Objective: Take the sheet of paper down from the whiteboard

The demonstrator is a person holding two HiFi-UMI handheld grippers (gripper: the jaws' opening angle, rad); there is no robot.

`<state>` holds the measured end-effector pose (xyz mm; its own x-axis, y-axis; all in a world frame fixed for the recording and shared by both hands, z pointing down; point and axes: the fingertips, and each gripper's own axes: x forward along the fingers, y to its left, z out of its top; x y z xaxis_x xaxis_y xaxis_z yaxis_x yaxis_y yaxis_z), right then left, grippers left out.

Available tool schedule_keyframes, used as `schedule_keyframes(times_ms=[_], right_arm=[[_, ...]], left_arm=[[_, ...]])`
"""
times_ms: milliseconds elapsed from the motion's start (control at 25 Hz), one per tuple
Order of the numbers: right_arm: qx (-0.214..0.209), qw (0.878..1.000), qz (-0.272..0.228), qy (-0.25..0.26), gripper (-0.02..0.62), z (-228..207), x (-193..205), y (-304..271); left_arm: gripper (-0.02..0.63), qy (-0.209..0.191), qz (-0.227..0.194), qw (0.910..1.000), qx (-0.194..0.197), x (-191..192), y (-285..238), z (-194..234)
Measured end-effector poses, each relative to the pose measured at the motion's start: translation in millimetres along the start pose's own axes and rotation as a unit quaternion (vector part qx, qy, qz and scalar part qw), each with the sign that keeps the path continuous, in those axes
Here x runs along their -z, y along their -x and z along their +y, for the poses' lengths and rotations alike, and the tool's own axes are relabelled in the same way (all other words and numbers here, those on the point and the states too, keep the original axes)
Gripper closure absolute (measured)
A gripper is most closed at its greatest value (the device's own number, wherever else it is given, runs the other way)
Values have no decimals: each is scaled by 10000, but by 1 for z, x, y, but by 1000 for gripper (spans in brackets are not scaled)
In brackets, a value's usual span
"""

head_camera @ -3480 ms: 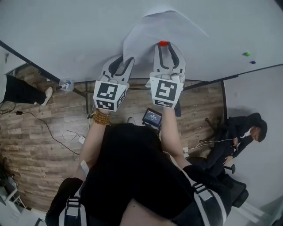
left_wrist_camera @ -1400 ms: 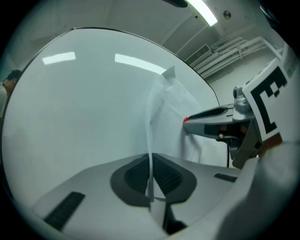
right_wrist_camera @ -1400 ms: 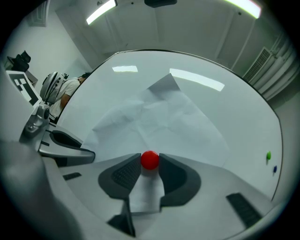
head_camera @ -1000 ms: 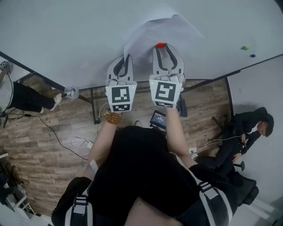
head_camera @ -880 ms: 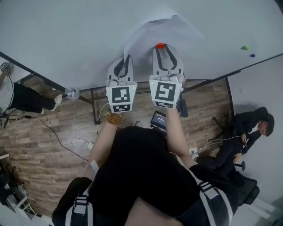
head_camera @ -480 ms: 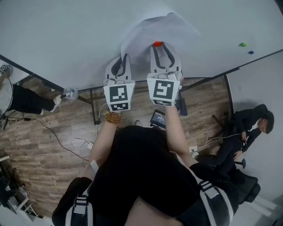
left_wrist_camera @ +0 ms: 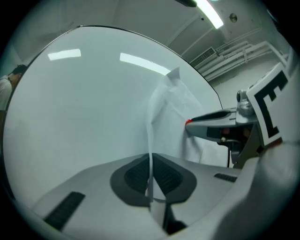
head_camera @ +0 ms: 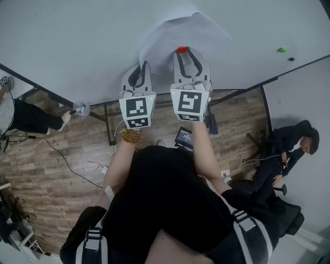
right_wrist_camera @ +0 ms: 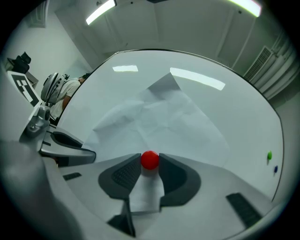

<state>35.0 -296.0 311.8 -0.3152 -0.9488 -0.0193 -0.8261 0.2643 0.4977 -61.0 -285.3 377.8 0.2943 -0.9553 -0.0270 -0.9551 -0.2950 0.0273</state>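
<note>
Sheet of paper (head_camera: 180,31) is on the whiteboard (head_camera: 77,41), upper centre of head view, creased, its left edge lifted off the surface. Left gripper (head_camera: 144,66) is pressed together on that free edge: its own view shows the paper edge-on between the pads (left_wrist_camera: 136,173). Right gripper (head_camera: 182,51) is closed on a red magnet (head_camera: 181,49) near the sheet's bottom end in the frame; in the right gripper view the ball touches both pads, paper behind it. Grippers sit side by side, pointing at the board. Board is glossy white and reflects the ceiling lights (left_wrist_camera: 209,13). Green magnet (head_camera: 281,50) and blue magnet (head_camera: 292,59) sit upper right, well apart from the sheet. Black stand frame (head_camera: 103,111) runs below the board edge. Floor (head_camera: 46,175) is wood plank, with cables (head_camera: 62,154) at left and a small lit screen (head_camera: 184,138) at centre. Seated person (head_camera: 289,149) in dark clothes at right edge; second person's leg (head_camera: 36,117) at left edge.
</note>
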Motion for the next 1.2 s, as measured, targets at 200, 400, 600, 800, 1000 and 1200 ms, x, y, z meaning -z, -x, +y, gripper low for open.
schedule_keyframes(times_ms=[200,400,600,800,1000,1200], right_arm=[[3,10000,-6,5,479,0,0,0],[8,10000,-3,38,479,0,1,0],[-47,10000,-22,6,479,2,0,0],[-122,9999,-68,11,479,8,-4,3],[-131,9999,-95,9,479,11,-5,6],[-132,9998,-159,-6,479,10,-10,15]], left_arm=[[592,-12,-44,10000,-10,0,-1,0],[592,17,-48,10000,-4,0,0,0],[592,49,-46,10000,5,1,-1,1],[594,48,-39,10000,23,0,-1,1],[594,22,-36,10000,43,2,-1,1],[594,2,-32,10000,72,2,-1,1]])
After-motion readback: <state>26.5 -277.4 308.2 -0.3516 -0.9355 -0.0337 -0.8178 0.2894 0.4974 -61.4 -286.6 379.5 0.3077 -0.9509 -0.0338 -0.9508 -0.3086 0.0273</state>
